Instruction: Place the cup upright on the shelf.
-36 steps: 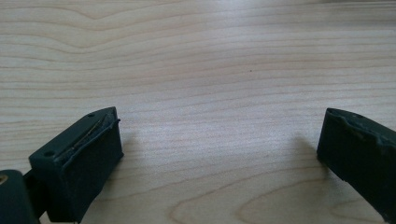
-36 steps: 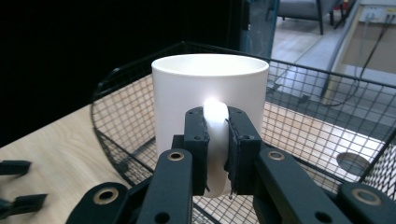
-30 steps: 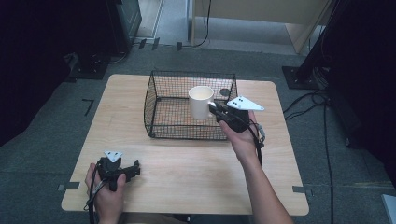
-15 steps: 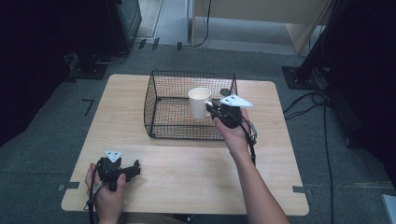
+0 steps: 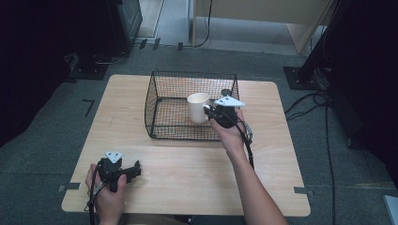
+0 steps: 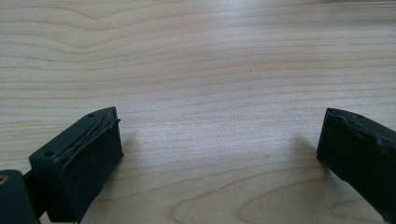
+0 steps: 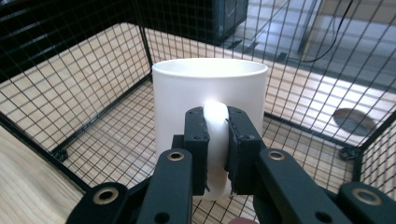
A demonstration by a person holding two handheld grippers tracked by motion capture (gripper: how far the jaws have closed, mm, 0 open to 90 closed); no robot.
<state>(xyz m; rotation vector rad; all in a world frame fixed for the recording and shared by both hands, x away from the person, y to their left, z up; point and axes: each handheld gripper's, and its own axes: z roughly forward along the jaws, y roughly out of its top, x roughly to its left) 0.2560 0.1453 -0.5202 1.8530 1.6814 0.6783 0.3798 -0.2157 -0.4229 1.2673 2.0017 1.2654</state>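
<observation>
A white mug [image 5: 197, 107] [image 7: 208, 107] stands upright inside the black wire basket [image 5: 162, 89] [image 7: 70, 93], at its right side. My right gripper [image 5: 210, 110] [image 7: 215, 154] is shut on the mug's handle, its two black jaws pinching the handle from both sides. Whether the mug's base touches the basket floor I cannot tell. At the table's front left, my left gripper [image 5: 136, 169] [image 6: 219, 144] sits low over the bare wooden tabletop [image 6: 210, 56], jaws wide apart with nothing between them.
The basket stands at the back middle of the wooden table [image 5: 187, 164]. A small dark round disc [image 5: 226, 92] [image 7: 354, 120] lies near the basket's far right corner. Dark equipment and cables [image 5: 324, 108] surround the table on the floor.
My right hand has carried the mug left and downward, deeper into the basket. The left hand has stayed where it was.
</observation>
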